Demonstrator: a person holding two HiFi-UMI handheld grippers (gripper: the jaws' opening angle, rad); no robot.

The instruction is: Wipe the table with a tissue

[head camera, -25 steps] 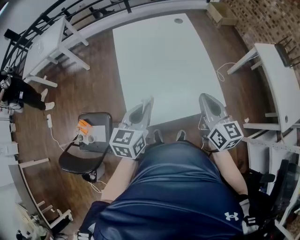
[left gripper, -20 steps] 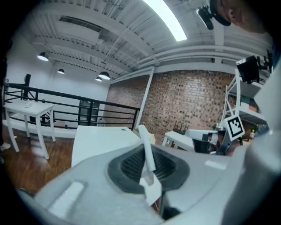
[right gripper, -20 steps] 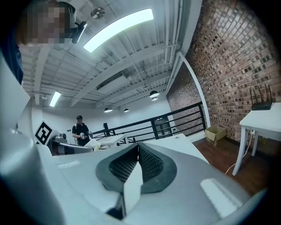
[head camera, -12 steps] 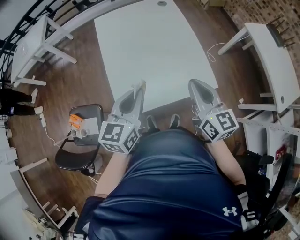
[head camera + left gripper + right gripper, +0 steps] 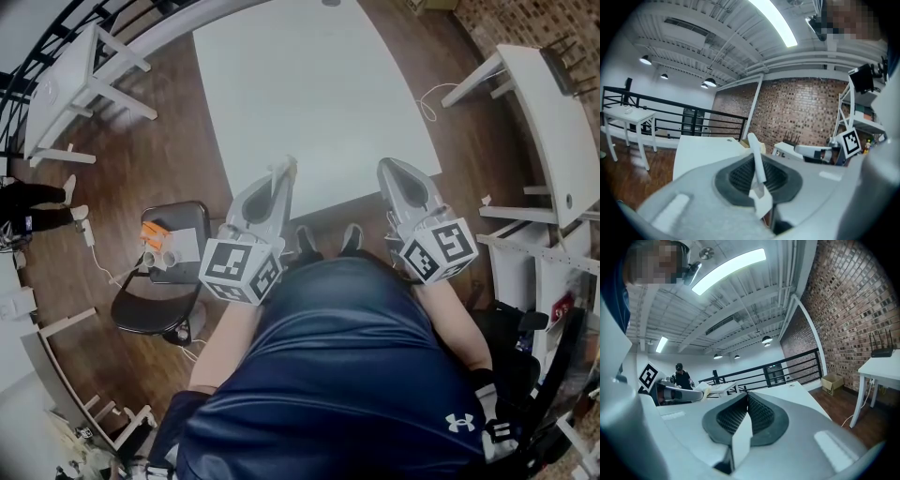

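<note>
The left gripper (image 5: 279, 176) pinches a thin white tissue (image 5: 757, 161); the white rectangular tabletop (image 5: 309, 94) lies just ahead. The right gripper (image 5: 390, 171) is pressed together, empty.

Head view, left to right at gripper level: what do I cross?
Person → chair → left hand-held gripper → shoes → right hand-held gripper → side desk.

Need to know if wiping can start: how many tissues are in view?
1. A white tissue sticks out from the left gripper's shut jaws. None lies on the table; the right gripper is shut and empty. Others may be hidden.
</note>
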